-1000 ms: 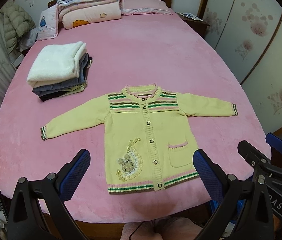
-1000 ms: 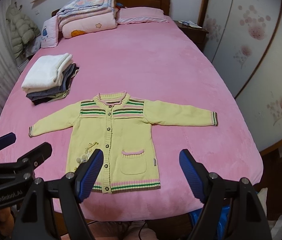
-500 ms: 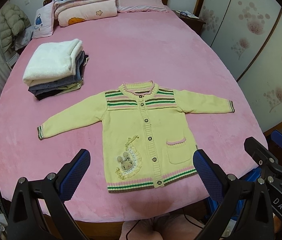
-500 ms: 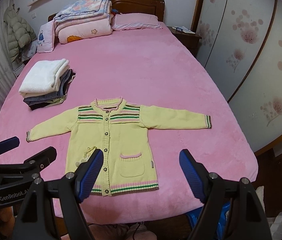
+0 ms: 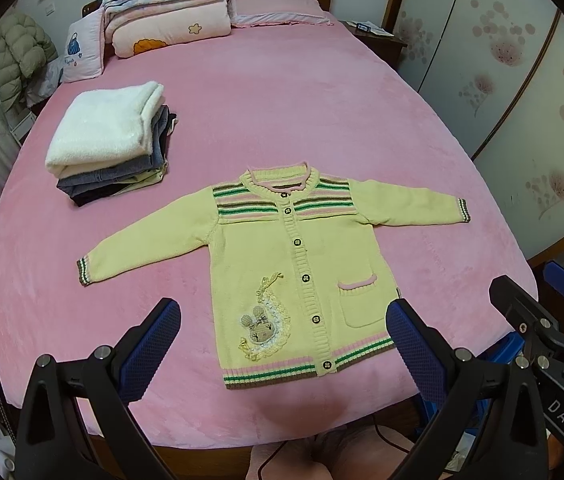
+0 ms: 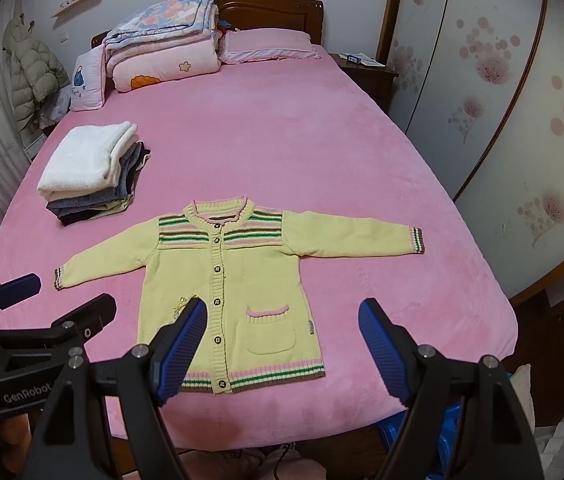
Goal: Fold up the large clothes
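Cardigan (image 5: 294, 264) lies flat; right tool's (image 6: 282, 344) finger covers its rabbit patch; both tools apart.

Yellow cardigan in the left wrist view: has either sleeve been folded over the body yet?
No, the yellow cardigan lies flat and buttoned on the pink bedspread with both sleeves stretched out sideways.

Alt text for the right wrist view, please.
A yellow knitted cardigan with striped yoke lies flat, buttoned, sleeves spread, on a pink plush bedspread. The open right gripper hovers above its hem; a folded clothes stack sits beyond.
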`<action>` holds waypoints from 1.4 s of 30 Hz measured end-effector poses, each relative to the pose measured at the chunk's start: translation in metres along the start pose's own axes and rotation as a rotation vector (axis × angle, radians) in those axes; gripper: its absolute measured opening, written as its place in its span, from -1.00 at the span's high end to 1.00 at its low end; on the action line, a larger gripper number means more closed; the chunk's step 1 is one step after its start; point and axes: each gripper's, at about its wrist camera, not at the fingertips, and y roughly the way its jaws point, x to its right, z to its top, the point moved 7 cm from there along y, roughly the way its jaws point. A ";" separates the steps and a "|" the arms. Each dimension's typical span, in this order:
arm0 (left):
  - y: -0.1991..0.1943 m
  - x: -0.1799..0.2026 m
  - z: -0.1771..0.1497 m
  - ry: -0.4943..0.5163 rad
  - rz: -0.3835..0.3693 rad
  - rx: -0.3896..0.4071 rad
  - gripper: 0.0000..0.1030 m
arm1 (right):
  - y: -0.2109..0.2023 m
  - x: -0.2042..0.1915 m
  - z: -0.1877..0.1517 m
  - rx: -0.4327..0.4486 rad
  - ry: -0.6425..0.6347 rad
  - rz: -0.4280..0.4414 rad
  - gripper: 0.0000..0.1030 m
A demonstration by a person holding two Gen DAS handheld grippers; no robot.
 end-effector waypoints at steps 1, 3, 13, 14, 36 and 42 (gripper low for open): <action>0.000 0.000 0.000 0.001 -0.001 -0.001 -0.98 | 0.000 0.000 -0.001 0.001 -0.001 -0.002 -0.53; 0.001 -0.002 -0.001 0.000 -0.005 -0.005 -0.98 | 0.000 -0.001 -0.002 0.000 -0.001 -0.006 -0.53; 0.001 -0.007 0.006 0.003 -0.011 0.011 -0.98 | 0.001 -0.006 -0.002 0.013 -0.008 -0.009 -0.53; 0.001 -0.008 0.007 0.004 -0.010 0.015 -0.98 | 0.001 -0.006 -0.002 0.014 -0.009 -0.009 -0.53; 0.002 0.002 0.022 0.032 0.001 0.052 -0.98 | 0.006 0.000 0.007 0.010 0.010 0.026 -0.52; 0.000 0.015 0.031 0.027 0.024 0.078 -0.98 | 0.010 0.011 0.009 0.020 0.002 0.039 -0.52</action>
